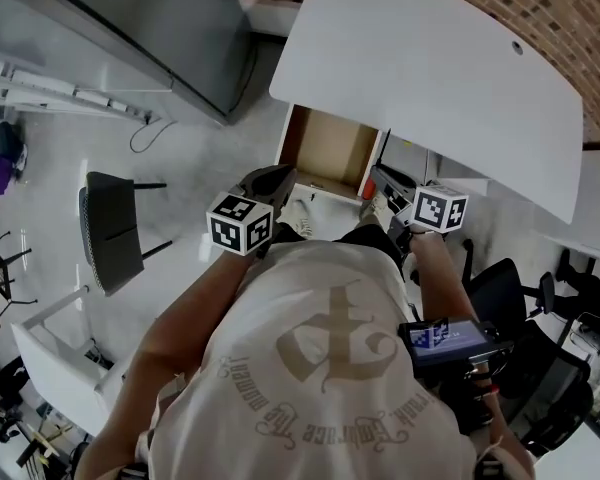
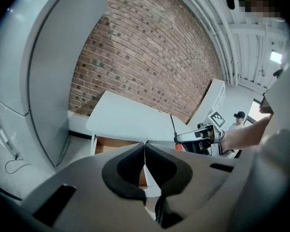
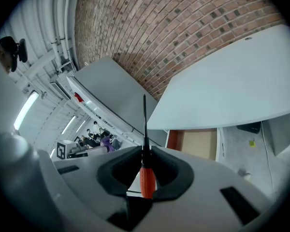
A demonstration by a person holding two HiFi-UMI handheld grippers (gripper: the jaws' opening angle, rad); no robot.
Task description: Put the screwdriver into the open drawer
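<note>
Right gripper view: the screwdriver (image 3: 146, 177) is pinched in my right gripper (image 3: 145, 151), orange handle near me, thin tip up. The open drawer (image 3: 199, 144) sits ahead under the white desk (image 3: 232, 91), maybe a little way off. My left gripper (image 2: 145, 153) is pressed together, holding nothing.

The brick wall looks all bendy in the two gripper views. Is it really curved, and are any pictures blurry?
Left gripper view: the brick wall only seems to bow, because the wide-angle lens bends straight lines, and the corners go dark. Right gripper view: the same bending, but the screwdriver looks sharp. Head view: milder bending, even light, no blur.
</note>
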